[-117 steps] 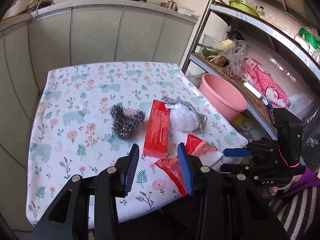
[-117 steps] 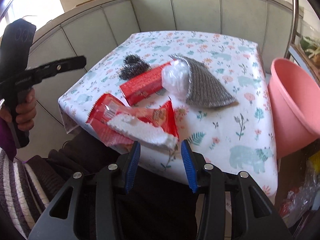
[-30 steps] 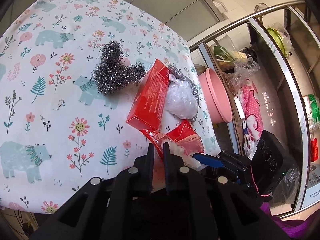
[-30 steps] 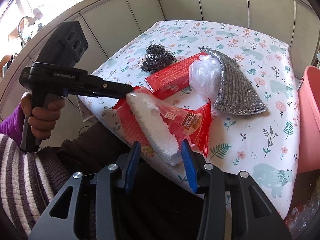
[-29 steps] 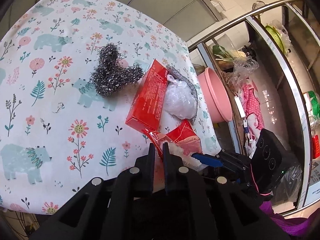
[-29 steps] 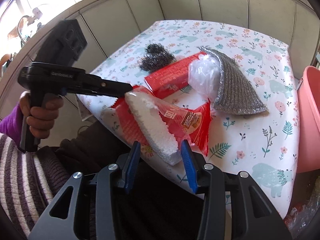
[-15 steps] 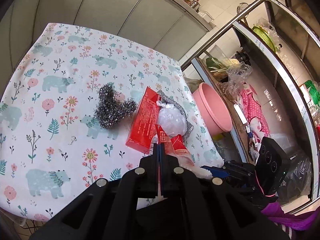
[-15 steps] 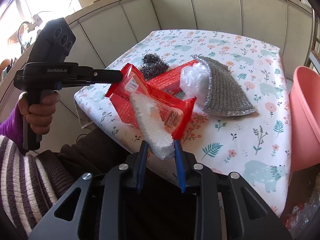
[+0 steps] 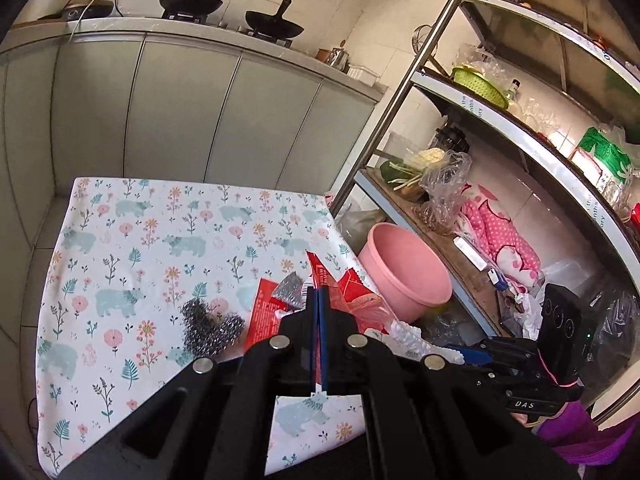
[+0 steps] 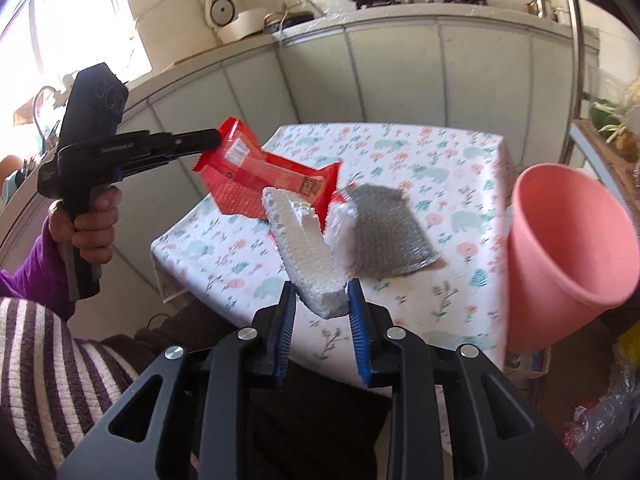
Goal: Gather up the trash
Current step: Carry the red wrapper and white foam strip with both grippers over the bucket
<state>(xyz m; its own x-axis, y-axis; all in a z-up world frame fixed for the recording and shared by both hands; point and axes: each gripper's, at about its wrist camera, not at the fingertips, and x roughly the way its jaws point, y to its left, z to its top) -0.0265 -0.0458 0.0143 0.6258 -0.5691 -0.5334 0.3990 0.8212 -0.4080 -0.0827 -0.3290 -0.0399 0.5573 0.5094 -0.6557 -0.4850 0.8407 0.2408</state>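
Gripping a foam block (image 10: 308,256), right claw (image 10: 322,316); left claw (image 10: 212,138) pinches red wrapper (image 10: 264,172); pink basin (image 10: 568,240) empty.

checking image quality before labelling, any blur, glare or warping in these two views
Right wrist view: pink basin smeared by motion blur, window at upper left blown out white, foam block fairly sharp. Left wrist view: sharp, evenly lit; fisheye bends the shelf rails and darkens the corners.

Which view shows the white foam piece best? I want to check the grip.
Right wrist: the white foam piece lies full length, its near end clamped in the right gripper. Left wrist shows only its ragged edge.
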